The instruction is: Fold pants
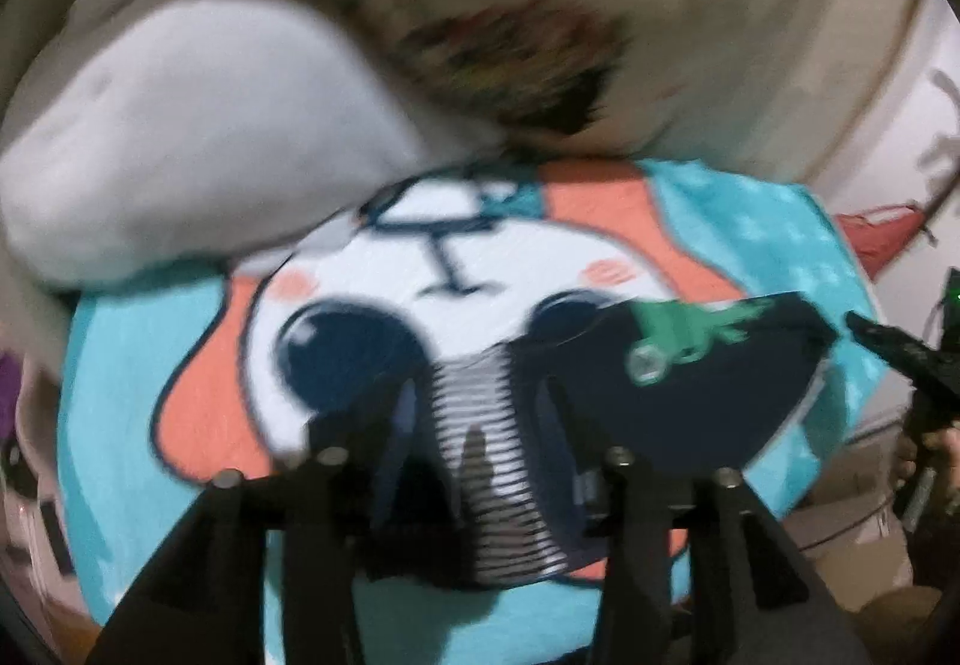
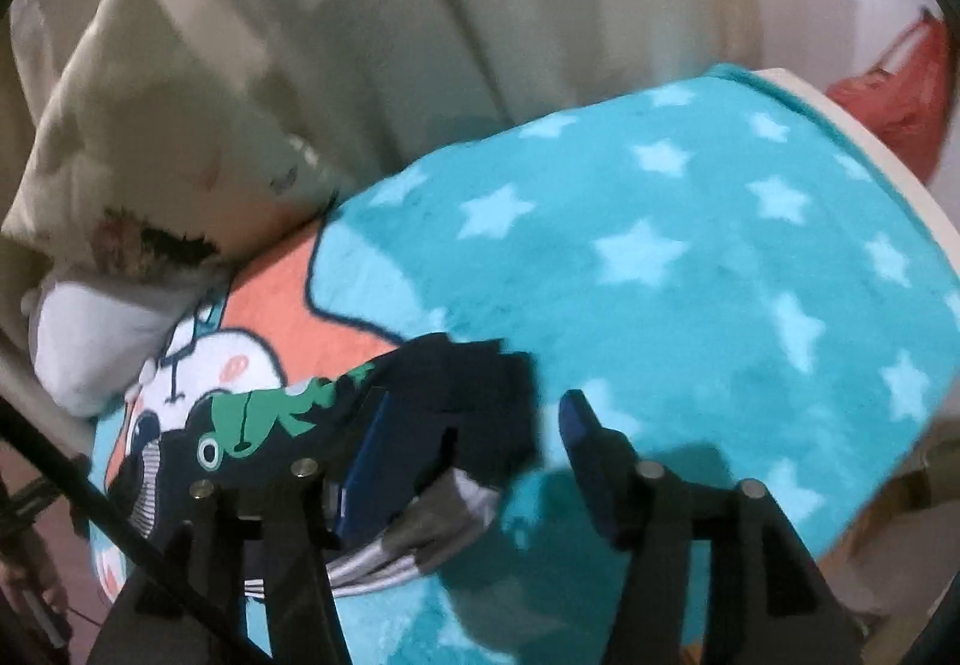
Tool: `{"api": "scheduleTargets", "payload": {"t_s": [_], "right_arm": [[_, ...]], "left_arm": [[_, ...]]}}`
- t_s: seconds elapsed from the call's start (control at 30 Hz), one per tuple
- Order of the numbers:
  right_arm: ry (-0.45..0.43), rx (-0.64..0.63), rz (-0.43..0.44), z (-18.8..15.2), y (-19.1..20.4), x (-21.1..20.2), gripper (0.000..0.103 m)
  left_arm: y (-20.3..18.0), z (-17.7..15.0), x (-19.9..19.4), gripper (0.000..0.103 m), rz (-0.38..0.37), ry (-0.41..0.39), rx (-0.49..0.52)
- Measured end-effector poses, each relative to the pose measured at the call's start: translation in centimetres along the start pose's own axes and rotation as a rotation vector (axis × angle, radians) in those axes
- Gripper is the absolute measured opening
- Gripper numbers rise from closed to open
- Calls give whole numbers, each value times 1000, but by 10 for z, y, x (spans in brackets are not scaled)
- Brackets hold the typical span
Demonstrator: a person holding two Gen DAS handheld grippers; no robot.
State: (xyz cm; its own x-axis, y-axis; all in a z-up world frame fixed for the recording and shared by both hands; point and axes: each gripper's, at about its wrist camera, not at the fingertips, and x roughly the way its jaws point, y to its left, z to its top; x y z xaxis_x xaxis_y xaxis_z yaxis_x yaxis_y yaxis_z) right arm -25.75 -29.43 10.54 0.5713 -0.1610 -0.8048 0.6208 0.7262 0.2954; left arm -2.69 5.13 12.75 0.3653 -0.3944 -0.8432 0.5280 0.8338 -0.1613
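Observation:
The pants (image 1: 690, 383) are dark navy with a green dinosaur print and striped grey-white cuffs. They lie folded on a teal cartoon blanket (image 1: 750, 221). In the left wrist view my left gripper (image 1: 474, 425) is open, its fingers straddling a striped cuff (image 1: 492, 479). In the right wrist view the pants (image 2: 456, 389) lie under my right gripper (image 2: 474, 413), which is open; its left finger (image 2: 372, 443) rests over the fabric and the right finger (image 2: 585, 437) is over the bare blanket (image 2: 660, 257). The right gripper also shows in the left wrist view (image 1: 900, 353).
A white pillow (image 1: 198, 137) and a cream printed pillow (image 1: 510, 5) lie at the head of the bed. A curtain (image 2: 420, 5) hangs behind. A red bag (image 2: 900, 83) hangs past the bed's right edge.

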Motion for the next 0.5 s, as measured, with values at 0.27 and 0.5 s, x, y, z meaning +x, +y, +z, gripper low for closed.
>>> {"api": "scheduleTargets", "payload": {"t_s": [0.27, 0.5], "right_arm": [[52, 61, 104, -24, -13, 9, 66], [79, 25, 132, -27, -11, 34, 66]], "left_arm": [[-110, 56, 66, 45, -267, 130, 155], [-232, 87, 151, 48, -398, 290, 345]]}}
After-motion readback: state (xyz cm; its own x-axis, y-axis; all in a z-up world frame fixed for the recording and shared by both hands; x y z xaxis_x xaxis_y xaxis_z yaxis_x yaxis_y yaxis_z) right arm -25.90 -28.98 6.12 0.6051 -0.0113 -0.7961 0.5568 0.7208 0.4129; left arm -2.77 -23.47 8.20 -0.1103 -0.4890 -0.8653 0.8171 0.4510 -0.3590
